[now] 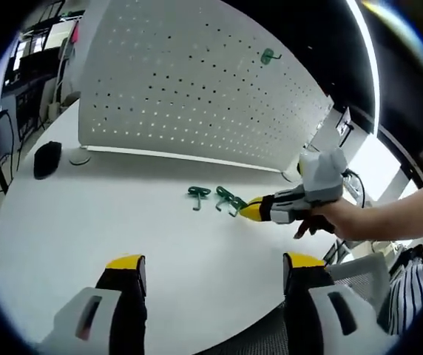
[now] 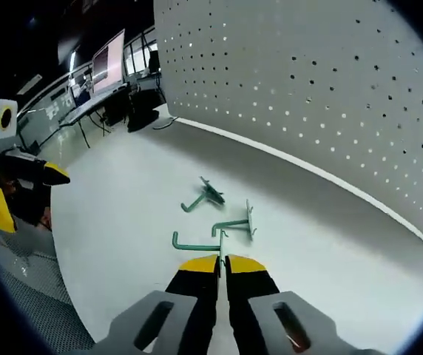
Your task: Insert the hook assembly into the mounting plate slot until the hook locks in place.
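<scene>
Hooks [image 2: 197, 245] lie loose on counter [image 2: 123, 222]; right claw [image 2: 222, 260] pinched narrow (holding nothing we can confirm). We'd open, straddle the nearest shank squarely.

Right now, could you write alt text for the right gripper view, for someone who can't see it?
The right gripper, yellow-tipped jaws closed, points at three green metal hooks lying on a white table. A white perforated pegboard stands behind; the left gripper shows at the left edge.
</scene>
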`<action>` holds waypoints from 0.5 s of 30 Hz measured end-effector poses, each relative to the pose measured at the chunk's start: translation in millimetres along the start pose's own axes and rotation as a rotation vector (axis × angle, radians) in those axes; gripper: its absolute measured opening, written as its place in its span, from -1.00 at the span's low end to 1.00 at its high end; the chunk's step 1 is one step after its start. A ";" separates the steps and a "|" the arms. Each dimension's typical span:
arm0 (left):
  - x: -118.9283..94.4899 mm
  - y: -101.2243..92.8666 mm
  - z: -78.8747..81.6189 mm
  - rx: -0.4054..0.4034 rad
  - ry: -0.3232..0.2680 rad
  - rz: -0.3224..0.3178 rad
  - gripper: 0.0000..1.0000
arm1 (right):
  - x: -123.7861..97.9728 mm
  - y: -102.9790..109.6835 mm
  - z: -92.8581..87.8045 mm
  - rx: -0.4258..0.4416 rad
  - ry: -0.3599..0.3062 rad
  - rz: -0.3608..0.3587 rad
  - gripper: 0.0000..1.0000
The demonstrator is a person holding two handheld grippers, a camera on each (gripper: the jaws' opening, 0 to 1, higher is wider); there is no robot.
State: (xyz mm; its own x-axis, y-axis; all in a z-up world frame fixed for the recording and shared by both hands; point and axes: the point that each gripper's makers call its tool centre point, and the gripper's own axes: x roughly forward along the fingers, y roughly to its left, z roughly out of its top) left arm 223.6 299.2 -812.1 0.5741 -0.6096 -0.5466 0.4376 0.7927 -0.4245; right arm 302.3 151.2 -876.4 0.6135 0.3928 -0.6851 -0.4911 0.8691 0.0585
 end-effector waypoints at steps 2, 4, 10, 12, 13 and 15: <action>1.5 -3.5 6.3 -0.014 -0.010 -0.011 0.52 | -7.1 -0.2 11.7 0.024 -0.046 -0.008 -1.00; 3.7 -8.0 12.8 -0.024 -0.018 -0.023 0.53 | -14.9 -1.2 20.5 0.035 -0.076 -0.025 -1.00; 10.1 -26.3 30.8 0.000 -0.026 -0.080 0.51 | -33.5 5.5 37.6 0.091 -0.151 -0.023 -1.00; 10.8 -35.1 37.5 0.020 -0.031 -0.105 0.51 | -40.1 11.4 41.9 0.109 -0.183 -0.013 -1.00; 11.3 -37.2 39.4 0.038 -0.030 -0.108 0.52 | -42.9 14.4 44.2 0.114 -0.200 -0.006 -1.00; 12.4 -40.5 43.3 0.085 -0.028 -0.104 0.49 | -51.0 22.1 52.5 0.087 -0.258 0.008 -1.00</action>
State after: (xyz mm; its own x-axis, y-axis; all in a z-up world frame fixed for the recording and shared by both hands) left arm 243.0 259.7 -770.5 0.5407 -0.6895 -0.4819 0.5526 0.7231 -0.4145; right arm 292.6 166.2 -802.0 0.7527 0.4538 -0.4770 -0.4487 0.8838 0.1327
